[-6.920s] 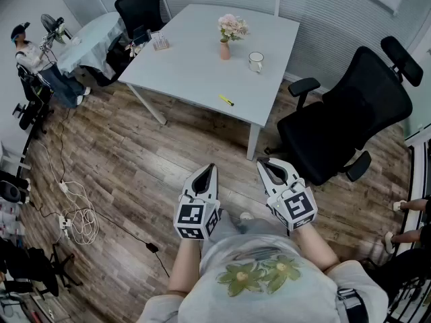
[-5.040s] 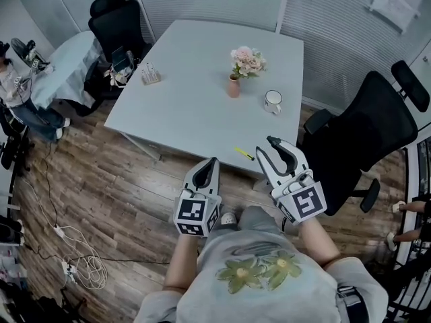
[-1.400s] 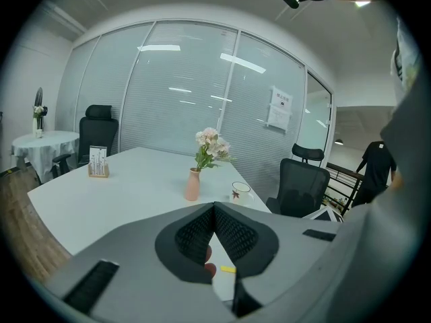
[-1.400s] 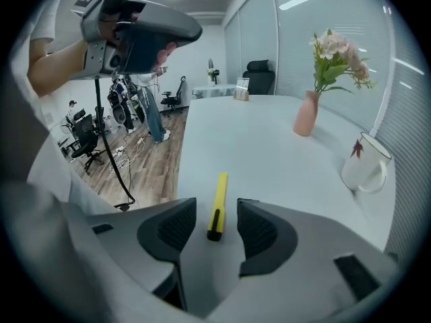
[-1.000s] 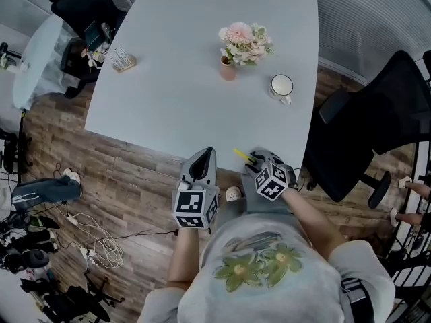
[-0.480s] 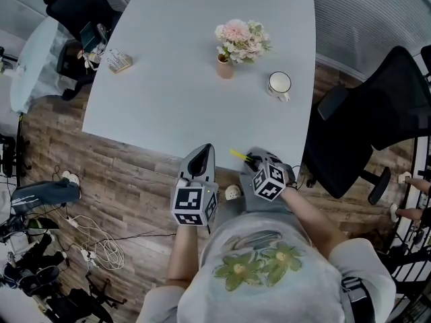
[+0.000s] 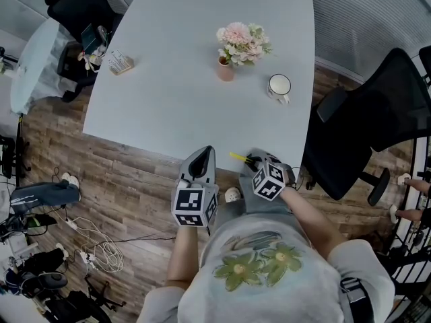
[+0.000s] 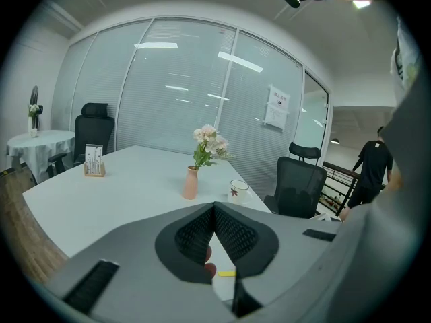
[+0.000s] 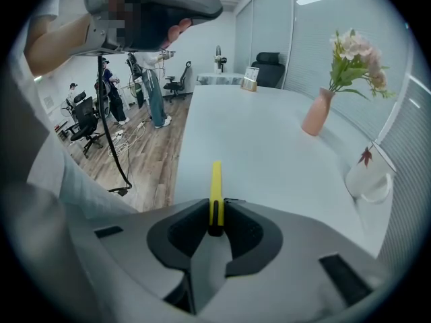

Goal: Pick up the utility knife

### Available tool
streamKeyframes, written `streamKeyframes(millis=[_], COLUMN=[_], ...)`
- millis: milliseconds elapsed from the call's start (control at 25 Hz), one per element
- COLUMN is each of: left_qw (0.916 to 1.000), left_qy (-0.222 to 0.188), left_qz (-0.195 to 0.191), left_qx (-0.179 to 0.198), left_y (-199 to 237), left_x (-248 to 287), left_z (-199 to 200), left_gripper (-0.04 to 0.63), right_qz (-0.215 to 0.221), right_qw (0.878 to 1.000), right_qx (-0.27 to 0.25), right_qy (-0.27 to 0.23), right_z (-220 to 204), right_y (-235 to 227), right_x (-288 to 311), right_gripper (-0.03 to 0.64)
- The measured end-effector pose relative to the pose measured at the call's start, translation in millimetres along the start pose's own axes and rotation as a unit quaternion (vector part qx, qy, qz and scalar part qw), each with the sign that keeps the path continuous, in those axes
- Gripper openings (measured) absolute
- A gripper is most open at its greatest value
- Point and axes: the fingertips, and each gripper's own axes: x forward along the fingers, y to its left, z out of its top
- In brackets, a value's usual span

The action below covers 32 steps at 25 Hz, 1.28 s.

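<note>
The yellow utility knife (image 7: 237, 157) lies flat near the white table's (image 7: 188, 79) front edge. My right gripper (image 7: 252, 159) points steeply down onto it. In the right gripper view the knife (image 9: 215, 180) runs straight out from between the jaws. The right gripper (image 9: 215, 224) is closing, and both pads touch the knife's near end. My left gripper (image 7: 201, 161) hovers just left of it at the table edge, shut with nothing in it. In the left gripper view its tips (image 8: 214, 207) meet, and a bit of the knife (image 8: 227, 272) shows below them.
On the table stand a pink vase of flowers (image 7: 227, 66), a white mug (image 7: 279, 85) and a small card holder (image 7: 121, 62) at the far left. A black office chair (image 7: 377, 113) stands to the right. Cables and gear lie on the wood floor at left.
Since the earliest frames I have walked up to the table and the right gripper has come down onto the knife. Over the last second both grippers have stayed in place.
</note>
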Motion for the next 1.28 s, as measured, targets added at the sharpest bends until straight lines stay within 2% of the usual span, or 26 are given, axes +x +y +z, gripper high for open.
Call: streamKeyframes(millis=[1280], left_qw=[0.9996], left_qy=[-0.027], left_qz=[-0.001], left_qx=[0.003], left_y=[1.3], left_x=[-15.6], left_z=[18.5], left_gripper=[0.003], right_qz=[-0.052], right_qw=[0.996], right_qx=[0.008], right_qy=[-0.069], right_z=[46.3], right_y=[-23.1], right_x=[-53.7], right_gripper=[0.072])
